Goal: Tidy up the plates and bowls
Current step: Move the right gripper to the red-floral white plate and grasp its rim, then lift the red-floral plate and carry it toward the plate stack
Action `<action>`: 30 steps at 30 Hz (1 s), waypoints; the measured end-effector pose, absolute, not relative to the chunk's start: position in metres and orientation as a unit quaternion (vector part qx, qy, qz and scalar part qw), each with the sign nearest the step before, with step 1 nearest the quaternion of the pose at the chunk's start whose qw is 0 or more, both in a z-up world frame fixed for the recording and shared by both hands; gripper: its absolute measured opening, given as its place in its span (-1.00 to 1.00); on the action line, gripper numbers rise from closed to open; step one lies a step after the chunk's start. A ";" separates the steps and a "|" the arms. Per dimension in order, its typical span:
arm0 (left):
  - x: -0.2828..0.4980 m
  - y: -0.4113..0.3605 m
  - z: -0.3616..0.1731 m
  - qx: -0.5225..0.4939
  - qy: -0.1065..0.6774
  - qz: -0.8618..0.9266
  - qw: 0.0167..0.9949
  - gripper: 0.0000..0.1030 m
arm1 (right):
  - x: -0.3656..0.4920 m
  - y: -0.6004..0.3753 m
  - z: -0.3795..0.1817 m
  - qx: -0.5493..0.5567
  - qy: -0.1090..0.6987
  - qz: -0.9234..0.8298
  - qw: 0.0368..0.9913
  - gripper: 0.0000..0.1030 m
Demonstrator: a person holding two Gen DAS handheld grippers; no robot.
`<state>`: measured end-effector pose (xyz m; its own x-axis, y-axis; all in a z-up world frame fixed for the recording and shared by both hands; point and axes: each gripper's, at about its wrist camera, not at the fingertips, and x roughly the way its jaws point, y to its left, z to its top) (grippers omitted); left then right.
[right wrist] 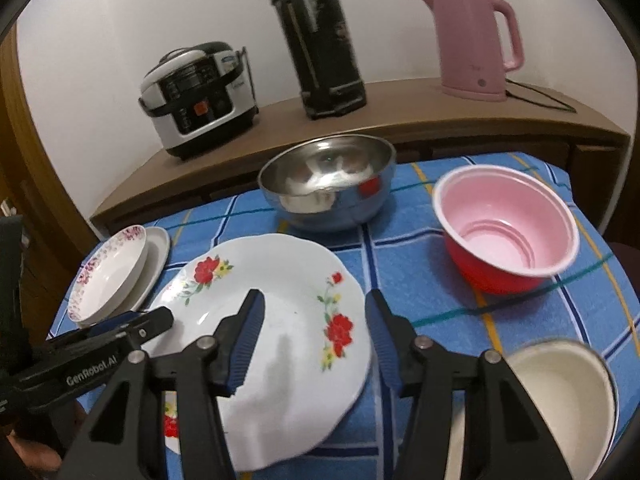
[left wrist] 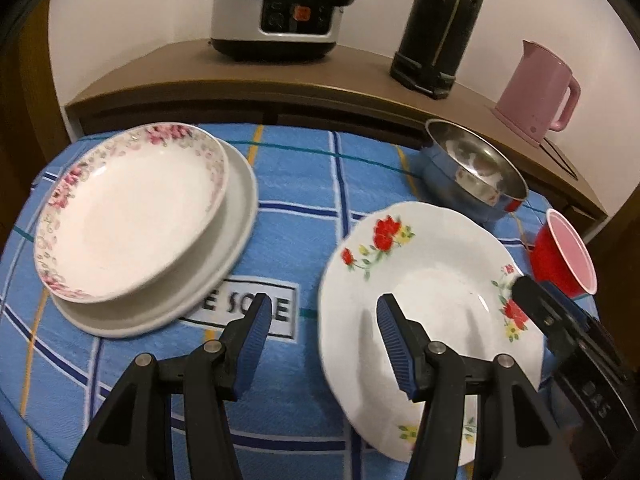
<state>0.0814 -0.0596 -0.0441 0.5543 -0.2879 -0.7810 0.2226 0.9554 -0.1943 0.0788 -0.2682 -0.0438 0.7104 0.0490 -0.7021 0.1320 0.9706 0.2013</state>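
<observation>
A white plate with red flowers [left wrist: 432, 280] [right wrist: 280, 280] lies on the blue checked cloth [left wrist: 296, 200]. My left gripper [left wrist: 324, 320] is open and straddles the plate's left rim, one finger over the plate and one over the cloth. My right gripper [right wrist: 314, 312] is open astride the plate's right rim, with no pad pressing on it. Each gripper shows in the other's view, at the plate's edge: the right gripper [left wrist: 532, 296] and the left gripper [right wrist: 156, 320]. A pink-flowered plate [left wrist: 132, 212] sits on a plain white plate [left wrist: 240, 208] at the left.
A steel bowl [right wrist: 328, 188] stands behind the flowered plate, and a red bowl with a pink inside [right wrist: 508, 232] to its right. A white bowl [right wrist: 560, 396] is at the near right. A rice cooker [right wrist: 200, 96], a black flask [right wrist: 320, 40] and a pink kettle [right wrist: 476, 40] stand on the wooden shelf.
</observation>
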 end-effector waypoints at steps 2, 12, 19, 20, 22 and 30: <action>0.080 -0.063 -0.045 -0.036 0.452 -0.155 0.878 0.11 | 0.085 -0.269 -0.045 0.118 0.392 -0.026 0.912 0.03; 0.080 -0.066 -0.050 -0.036 0.460 -0.160 0.872 0.11 | 0.109 -0.262 -0.045 0.113 0.418 -0.024 0.901 0.00; 0.080 -0.071 -0.053 -0.028 0.463 -0.171 0.869 0.11 | 0.116 -0.257 -0.052 0.109 0.445 -0.006 0.889 -0.17; 0.080 -0.073 -0.053 -0.024 0.463 -0.172 0.869 0.11 | 0.117 -0.259 -0.055 0.121 0.454 0.006 0.883 -0.20; 0.079 -0.076 -0.053 -0.021 0.464 -0.174 0.868 0.11 | 0.113 -0.262 -0.057 0.139 0.463 0.014 0.876 -0.29; 0.075 -0.061 -0.034 -0.027 0.433 -0.161 0.887 0.11 | 0.078 -0.280 -0.032 0.135 0.399 -0.019 0.907 -0.18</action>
